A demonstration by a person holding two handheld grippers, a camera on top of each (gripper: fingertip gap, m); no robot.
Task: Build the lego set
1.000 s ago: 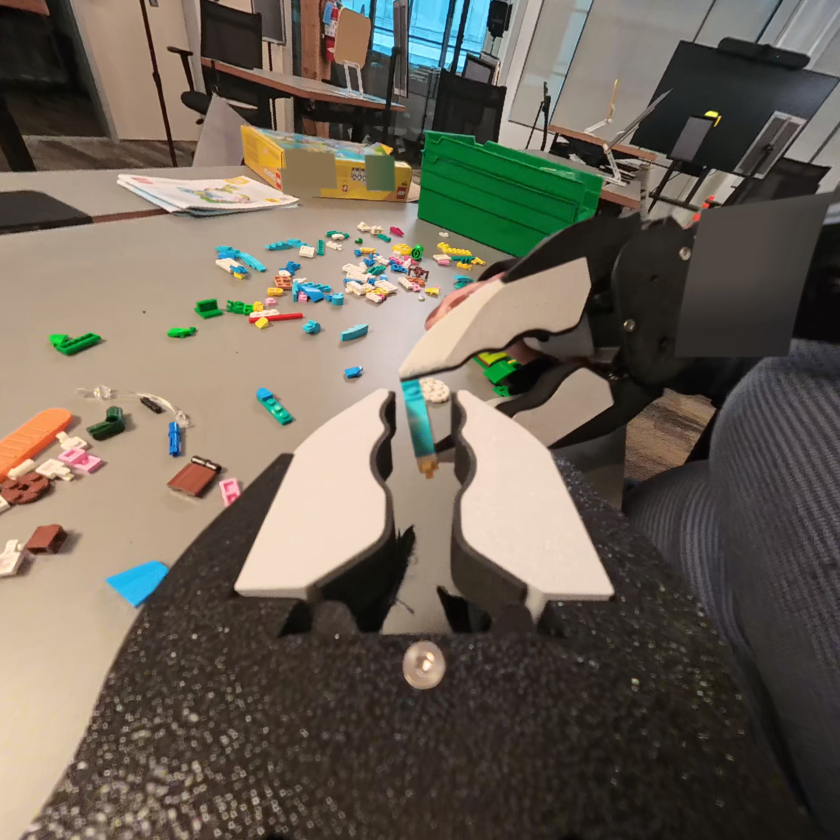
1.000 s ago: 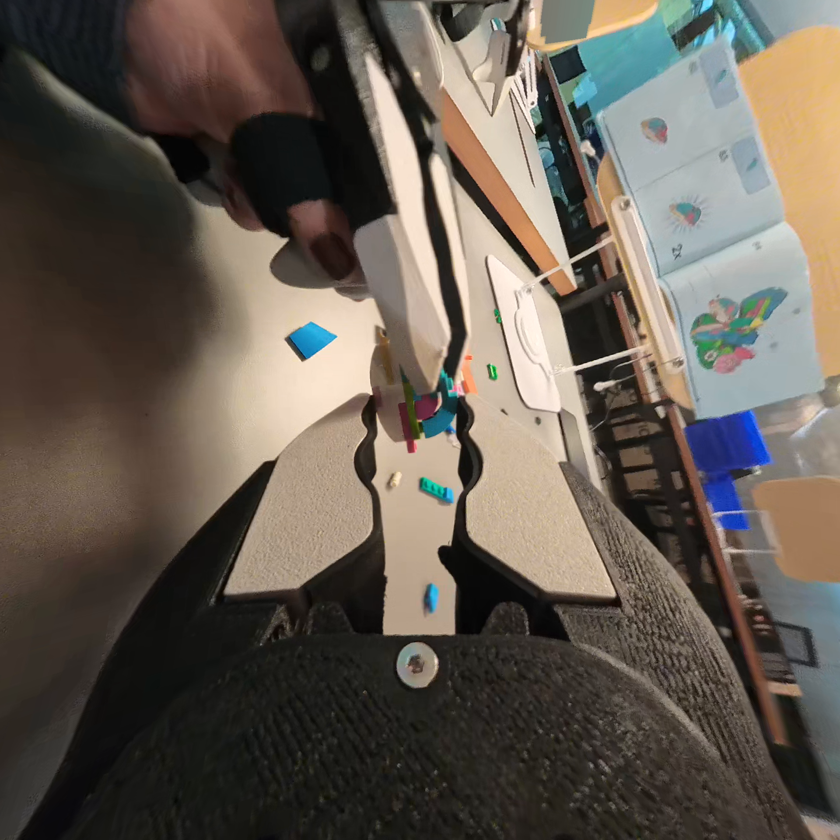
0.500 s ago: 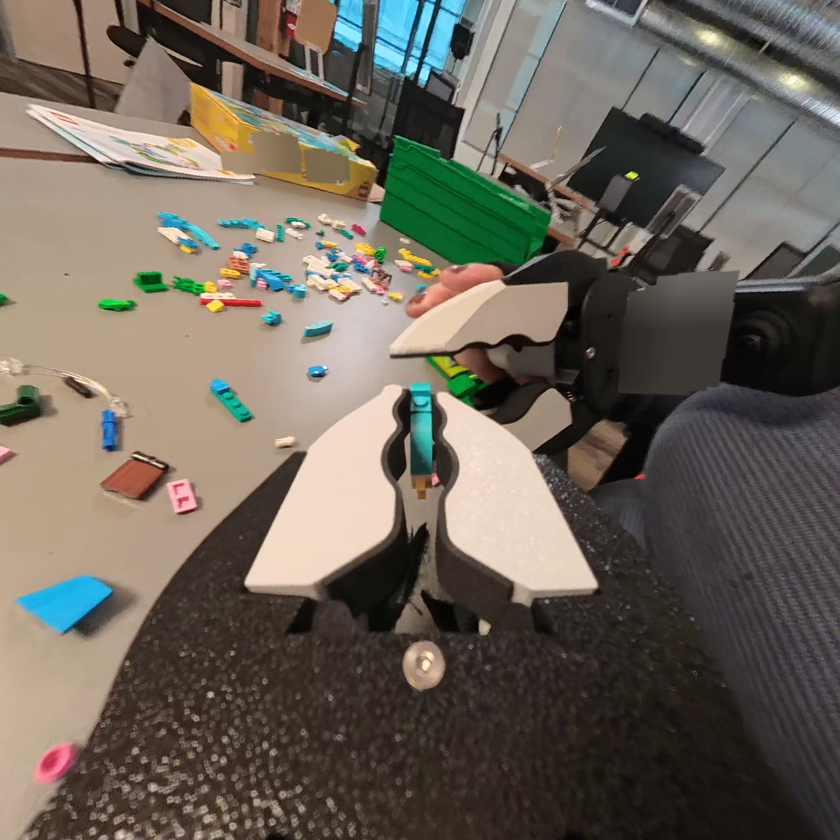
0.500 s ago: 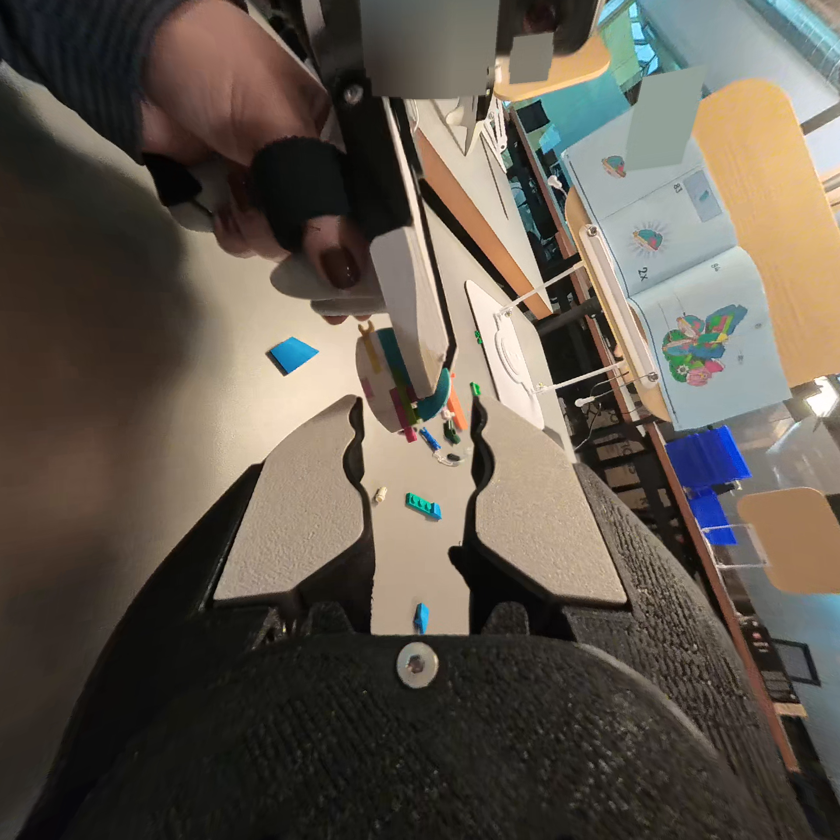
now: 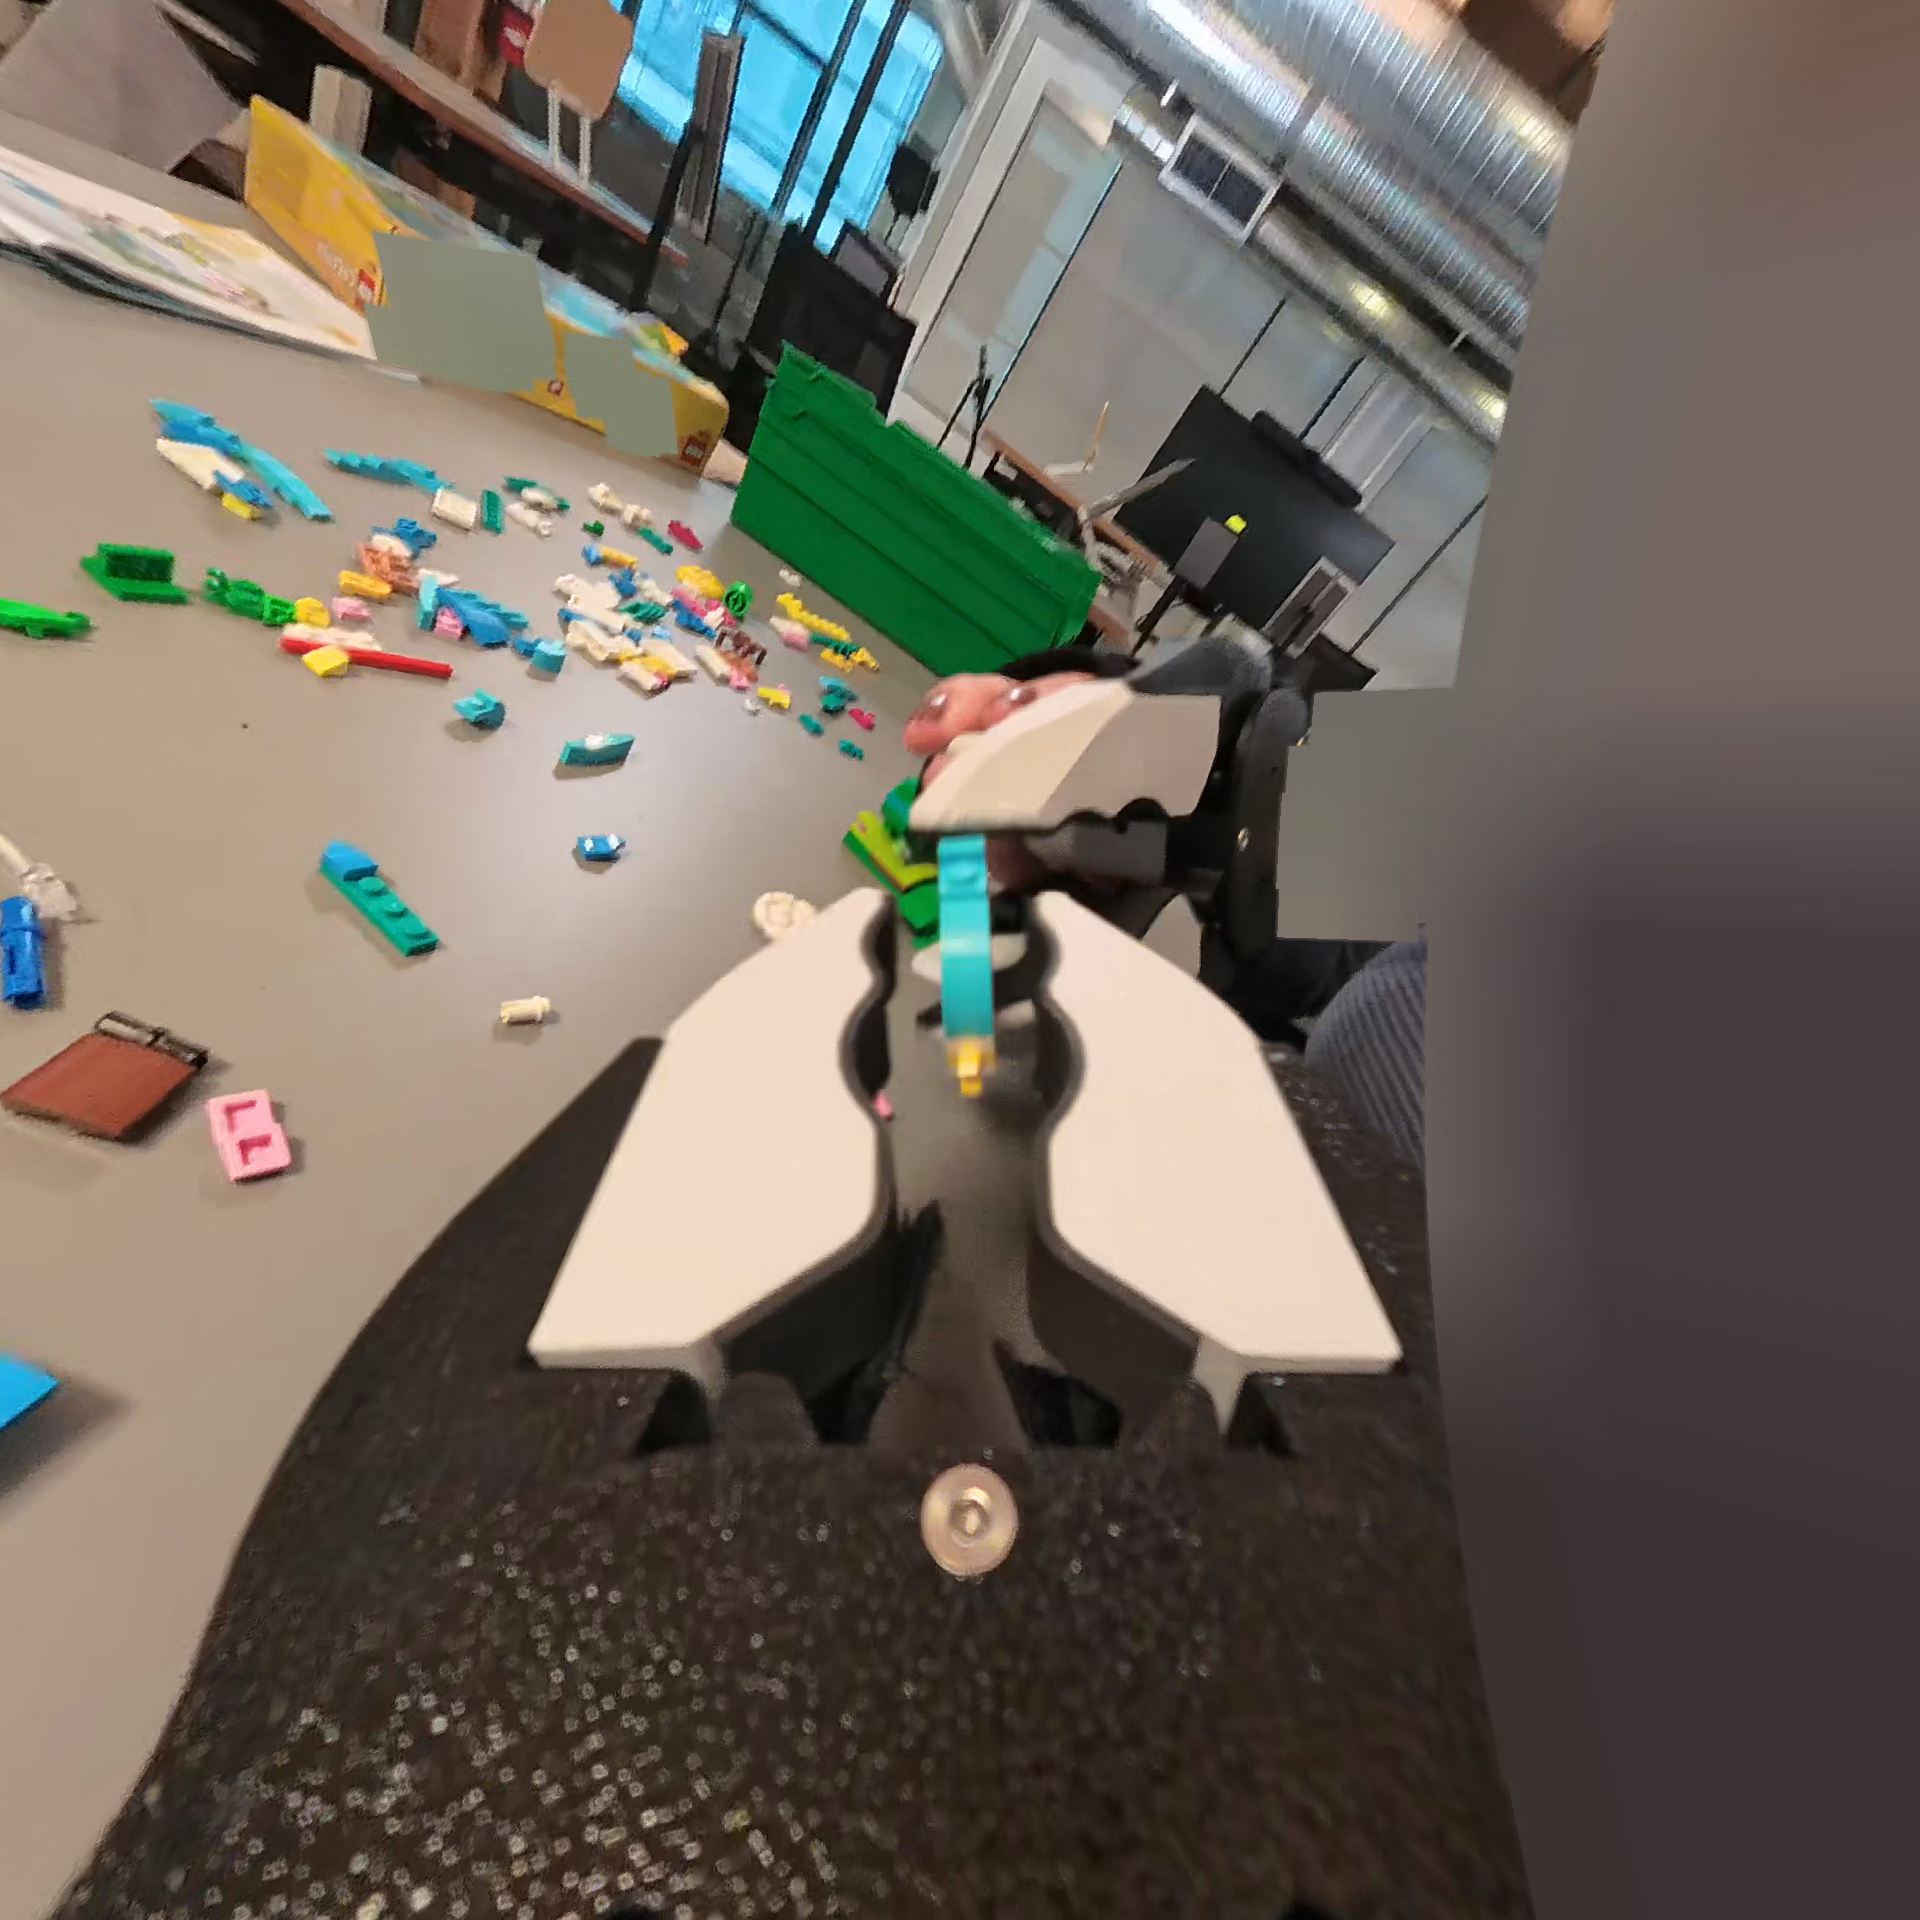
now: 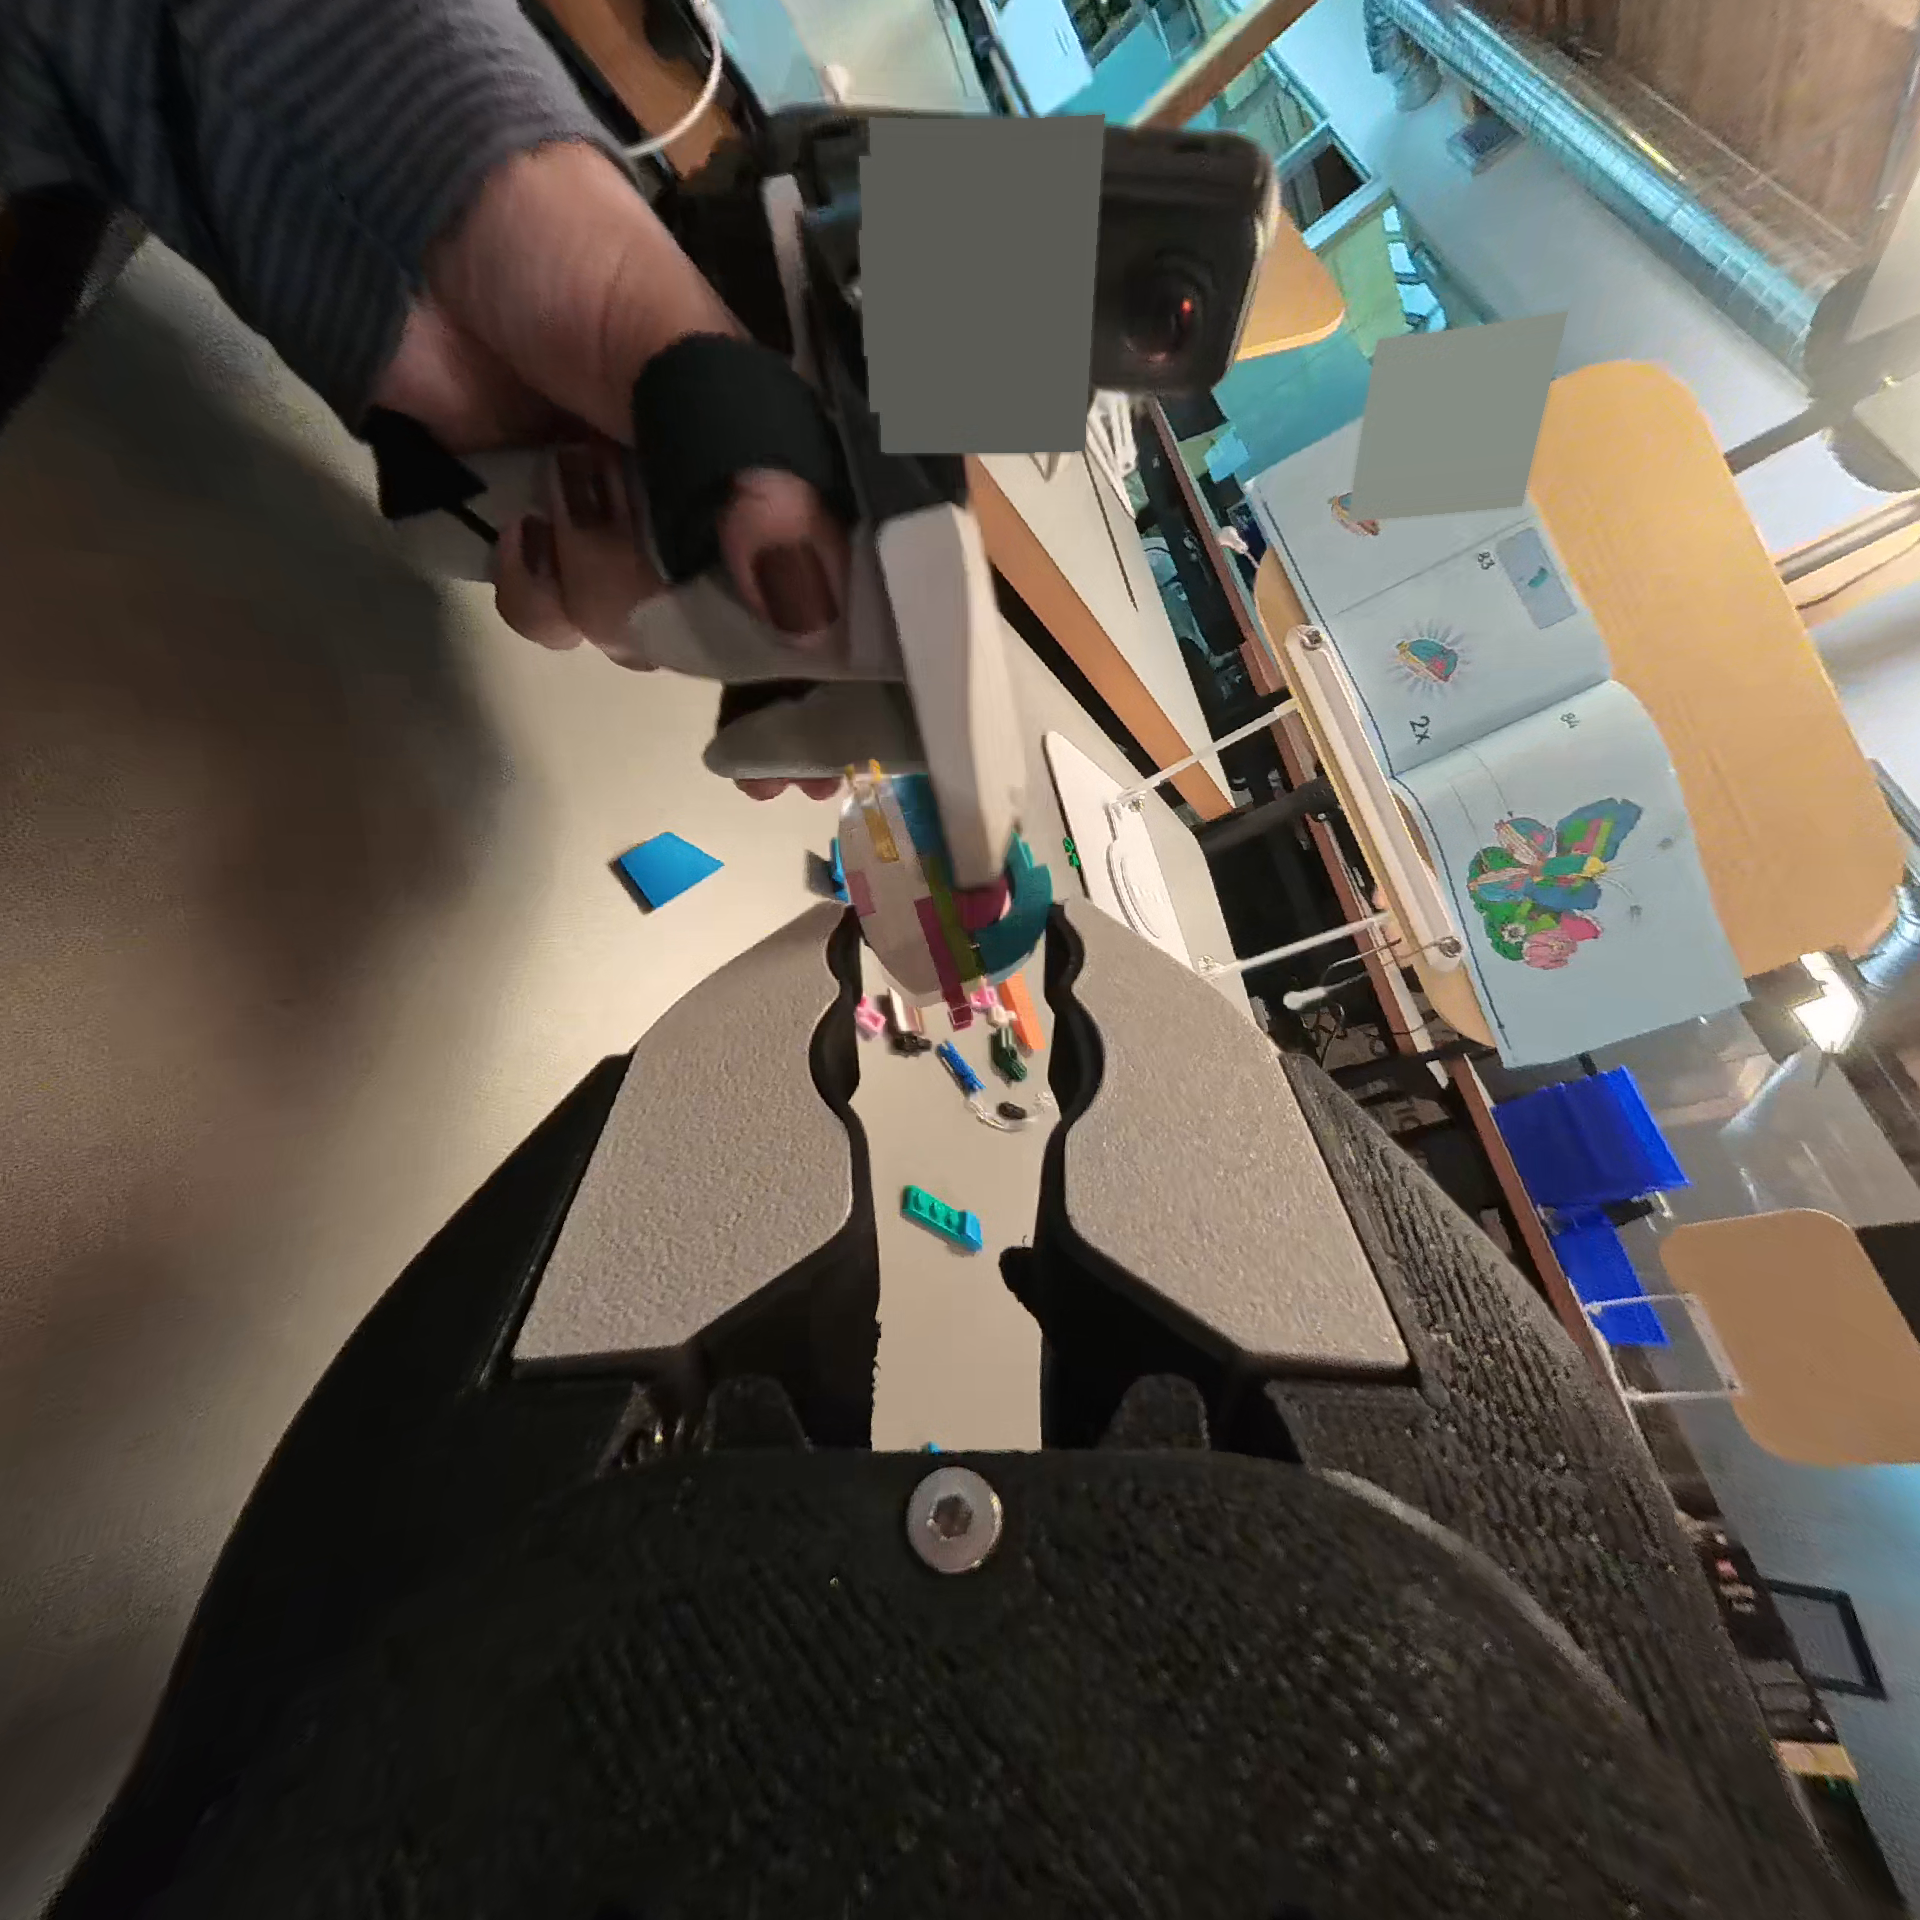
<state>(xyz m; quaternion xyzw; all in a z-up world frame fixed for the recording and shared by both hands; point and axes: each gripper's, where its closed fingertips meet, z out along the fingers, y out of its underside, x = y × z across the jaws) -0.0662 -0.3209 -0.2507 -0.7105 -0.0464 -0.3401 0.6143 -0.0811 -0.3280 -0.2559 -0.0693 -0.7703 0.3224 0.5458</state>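
Mid-build, far from done. One small sub-assembly (image 6: 940,914) exists: round white plate with pink, green and teal strips. It sits in the air between both grippers. Right gripper (image 6: 951,925) has its tips pinched on the rim. Left gripper (image 5: 961,971) looks parted around the teal edge, not clamping; the right wrist view shows one of its fingers (image 6: 966,727) laid on the piece. Looks like a handover or regrip. Most bricks (image 5: 582,613) lie loose on the table (image 5: 260,790). Manual (image 6: 1507,748) is open on a stand, many steps left.
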